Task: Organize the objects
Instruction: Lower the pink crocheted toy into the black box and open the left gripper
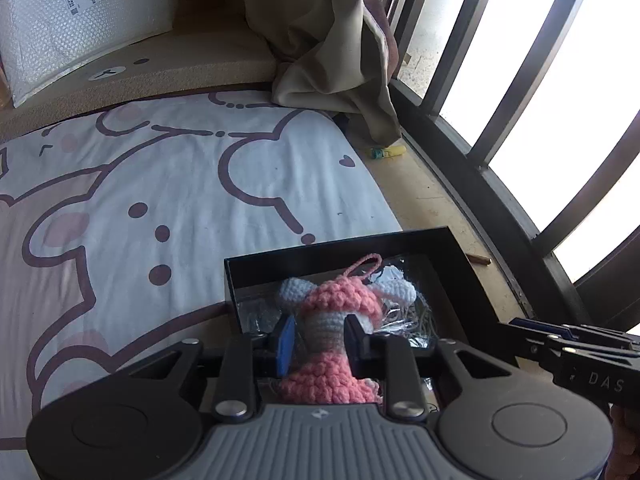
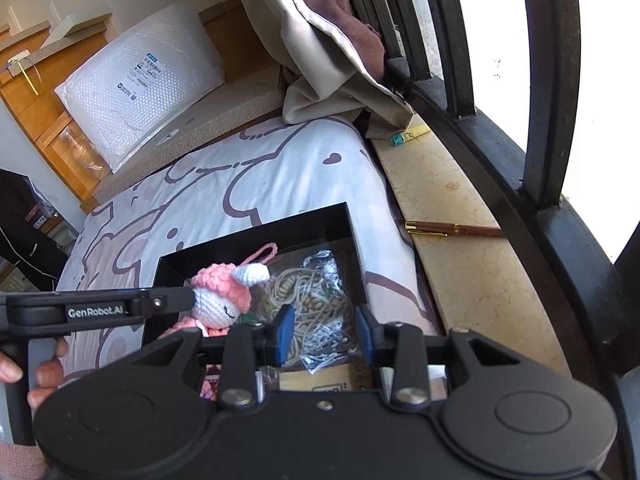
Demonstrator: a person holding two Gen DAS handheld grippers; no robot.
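A pink and white crochet doll (image 1: 340,312) with a pink loop is held over an open black box (image 1: 452,252). My left gripper (image 1: 320,342) is shut on the doll's white neck. The doll (image 2: 224,300) also shows in the right wrist view, with the left gripper (image 2: 120,306) coming in from the left. The black box (image 2: 256,236) lies on the bed and holds a clear bag of beige cord (image 2: 316,308). My right gripper (image 2: 324,334) is open and empty, just above the bag in the box.
The bed has a white sheet with brown cartoon outlines (image 1: 160,184). A bubble-wrap parcel (image 2: 140,84) leans at the head. A beige curtain (image 2: 320,40) hangs by black window bars (image 2: 552,120). A brown pen (image 2: 452,230) and a yellow-teal item (image 2: 408,136) lie on the marble sill.
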